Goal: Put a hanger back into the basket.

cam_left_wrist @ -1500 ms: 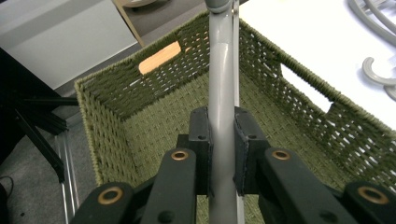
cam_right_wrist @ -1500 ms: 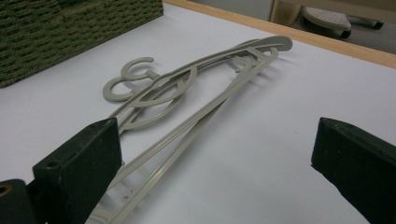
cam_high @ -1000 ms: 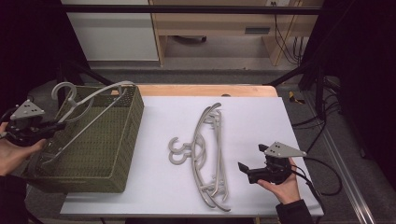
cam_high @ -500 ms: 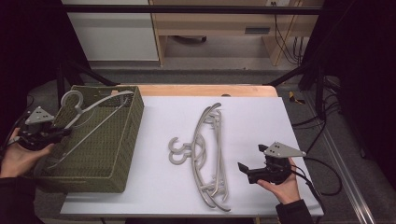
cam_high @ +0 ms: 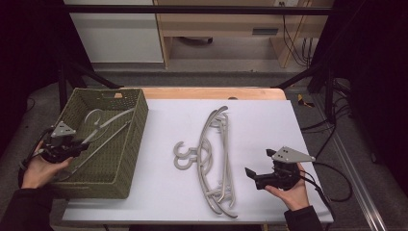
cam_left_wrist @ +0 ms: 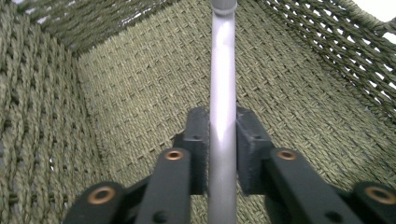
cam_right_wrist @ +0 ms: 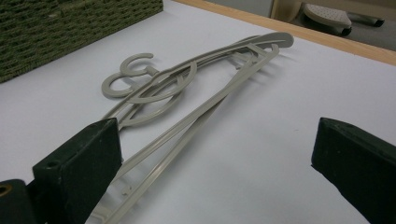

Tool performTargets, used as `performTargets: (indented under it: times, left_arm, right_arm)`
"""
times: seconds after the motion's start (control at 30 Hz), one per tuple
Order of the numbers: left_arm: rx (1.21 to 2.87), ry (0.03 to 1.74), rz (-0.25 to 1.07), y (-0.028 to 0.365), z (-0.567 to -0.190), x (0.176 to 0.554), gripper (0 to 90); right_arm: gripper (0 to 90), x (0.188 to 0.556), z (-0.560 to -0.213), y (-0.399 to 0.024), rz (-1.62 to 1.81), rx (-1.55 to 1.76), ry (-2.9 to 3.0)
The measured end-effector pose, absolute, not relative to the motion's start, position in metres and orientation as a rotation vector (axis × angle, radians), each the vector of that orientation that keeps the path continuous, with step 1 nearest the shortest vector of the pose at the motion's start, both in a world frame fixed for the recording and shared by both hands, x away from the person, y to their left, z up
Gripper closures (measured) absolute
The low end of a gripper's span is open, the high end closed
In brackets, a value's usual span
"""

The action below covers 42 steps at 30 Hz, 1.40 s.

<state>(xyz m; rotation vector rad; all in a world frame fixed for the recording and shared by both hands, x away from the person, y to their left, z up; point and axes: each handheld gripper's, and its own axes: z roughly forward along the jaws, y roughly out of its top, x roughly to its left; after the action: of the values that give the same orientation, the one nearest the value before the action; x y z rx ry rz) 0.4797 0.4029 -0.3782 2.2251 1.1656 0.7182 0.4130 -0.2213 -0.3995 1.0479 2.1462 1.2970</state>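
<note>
Left gripper (cam_high: 72, 147) sitting over the near-left edge of the green woven basket (cam_high: 126, 159), at about 9 o'clock on the table in the high view, with a hand cupping it from below. Jaws having just been easing apart, yet in the left gripper view both black pads (cam_left_wrist: 198, 140) pressing the grey bar of a plastic hanger (cam_left_wrist: 222, 116) between them, so gripping it. Hanger lying tilted inside the basket (cam_left_wrist: 140, 88), bar running from the gripper toward 1 o'clock, hook (cam_high: 92, 117) curling near the far wall.

Right gripper (cam_high: 255, 174) resting low over the white tabletop (cam_high: 269, 120) at about 4 o'clock, held in a hand from beneath, grey three-cornered plate (cam_high: 291, 155) on top. Jaws standing wide apart in the right gripper view, gripping nothing, bare table between them.

Pile of pale grey hangers (cam_high: 214, 159) lying flat mid-table, just left of the right gripper, hooks (cam_high: 185, 156) pointing toward 9 o'clock, arms stretching from 12 to 6. Same pile (cam_right_wrist: 187, 107) showing ahead of the right gripper, passing behind its left jaw.
</note>
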Motion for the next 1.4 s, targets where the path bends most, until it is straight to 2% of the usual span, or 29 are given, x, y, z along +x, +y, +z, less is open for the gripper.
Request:
performTargets:
  times: [0.4, 0.63, 0.8, 1.1, 1.4]
  left_arm:
    - [2.104, 1.106, 0.735, 0.394, -0.350, 0.458, 50.6]
    - [1.991, 1.027, 0.747, 0.371, -0.333, 0.441, 34.7]
    - [1.975, 0.956, 0.740, 0.350, -0.329, 0.431, 25.1]
    - [1.929, 0.855, 0.681, 0.302, -0.333, 0.416, 15.2]
    - [1.914, 0.792, 0.613, 0.261, -0.352, 0.406, 11.7]
  right_arm:
    - [2.1, 0.411, -0.397, -0.222, 1.307, 1.047, 2.138]
    - [2.3, 0.410, -0.393, -0.223, 1.330, 1.049, 2.120]
    - [2.2, 0.409, -0.388, -0.219, 1.340, 1.046, 2.112]
    - [2.2, 0.409, -0.384, -0.215, 1.357, 1.050, 2.104]
    - [2.2, 0.409, -0.381, -0.212, 1.356, 1.061, 2.091]
